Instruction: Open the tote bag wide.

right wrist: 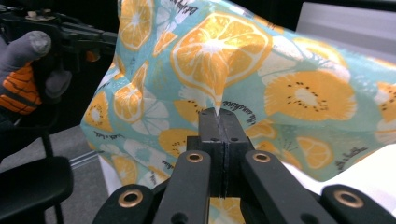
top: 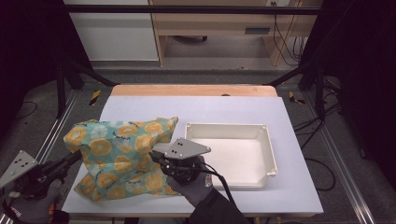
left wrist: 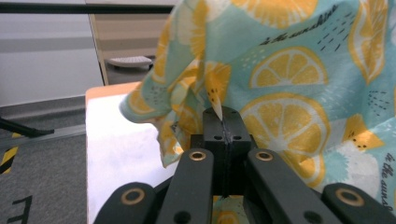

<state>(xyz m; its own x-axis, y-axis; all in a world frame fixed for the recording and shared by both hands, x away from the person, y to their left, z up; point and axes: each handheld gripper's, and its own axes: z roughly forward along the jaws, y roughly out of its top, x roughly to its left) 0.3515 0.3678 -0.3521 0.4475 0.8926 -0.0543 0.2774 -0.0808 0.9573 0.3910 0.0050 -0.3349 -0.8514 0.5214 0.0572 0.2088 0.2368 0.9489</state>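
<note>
Item 1: left gripper (top: pixel 70 161), at the counter's left edge, left of the tray. I see its fingers (left wrist: pixel 215 122) pressed together on a pinched fold of the cloth.

Item 2: cloth (top: pixel 119 156), printed teal with orange and lemon slices and short script lettering. It sits just left of the tray, partly lifted and tented between my 2 grippers, its lower part resting on the counter (top: pixel 210 109). Thin woven fabric, matte, creasing freely. I judge it light, limp and non-fragile; it will sag wherever unsupported and could slide out of a shallow pinch. Best taken at corners or hem, with a full fold inside the fingers.

Item 3: right gripper (top: pixel 156 156), just left of the tray's near-left corner, held by a gloved hand (top: pixel 194 184). Its fingers (right wrist: pixel 211 122) are likewise clamped on a peak of the cloth.

Item 4: tray (top: pixel 268 140), the landmark. White, rectangular, shallow, rigid plastic by appearance, smooth with a rolled rim; nothing inside it.

Item 5: the counter, pale lavender surface with a wooden strip along the far edge.
</note>
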